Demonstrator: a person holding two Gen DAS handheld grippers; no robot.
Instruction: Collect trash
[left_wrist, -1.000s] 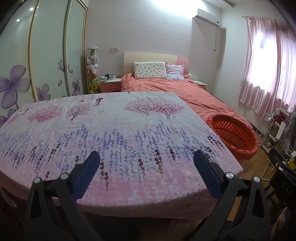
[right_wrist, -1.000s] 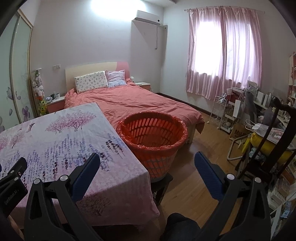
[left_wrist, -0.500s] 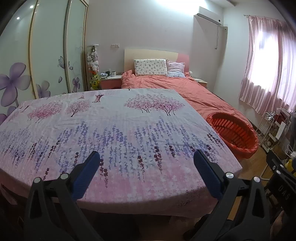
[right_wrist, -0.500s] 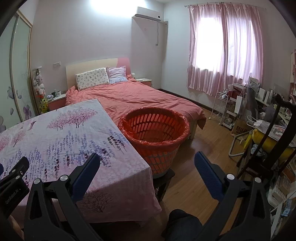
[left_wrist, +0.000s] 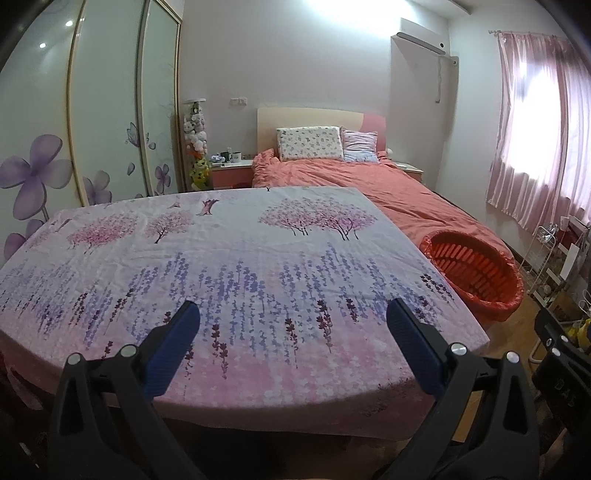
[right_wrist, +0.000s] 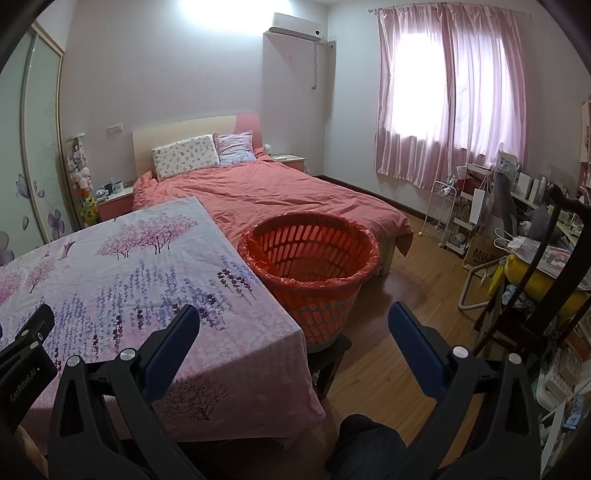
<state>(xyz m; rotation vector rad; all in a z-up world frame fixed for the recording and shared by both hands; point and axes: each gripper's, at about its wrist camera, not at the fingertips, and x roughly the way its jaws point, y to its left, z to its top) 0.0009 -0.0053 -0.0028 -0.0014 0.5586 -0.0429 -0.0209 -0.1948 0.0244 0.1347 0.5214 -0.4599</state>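
Nothing is held by the left gripper (left_wrist: 291, 325) in its own wrist view: the blue-padded fingers (left_wrist: 173, 343) are spread wide above the near edge of a table draped in a floral cloth (left_wrist: 236, 258), and the cloth ahead of them shows no scrap, wrapper or other litter that I can make out. An orange basket (left_wrist: 476, 273) lined with a red bag sits ahead and to the right, just past the table's right edge, in front of a bed (left_wrist: 369, 184). From the right wrist view, the right gripper (right_wrist: 293, 328) is likewise spread apart and empty, with the basket straight ahead of it, raised on a dark stool (right_wrist: 332, 354); the table corner lies ahead to its left. I judge this either the very start or the close of collecting, since no trash is visible anywhere. The next move calls for scanning the table and floor for a piece before committing either gripper.
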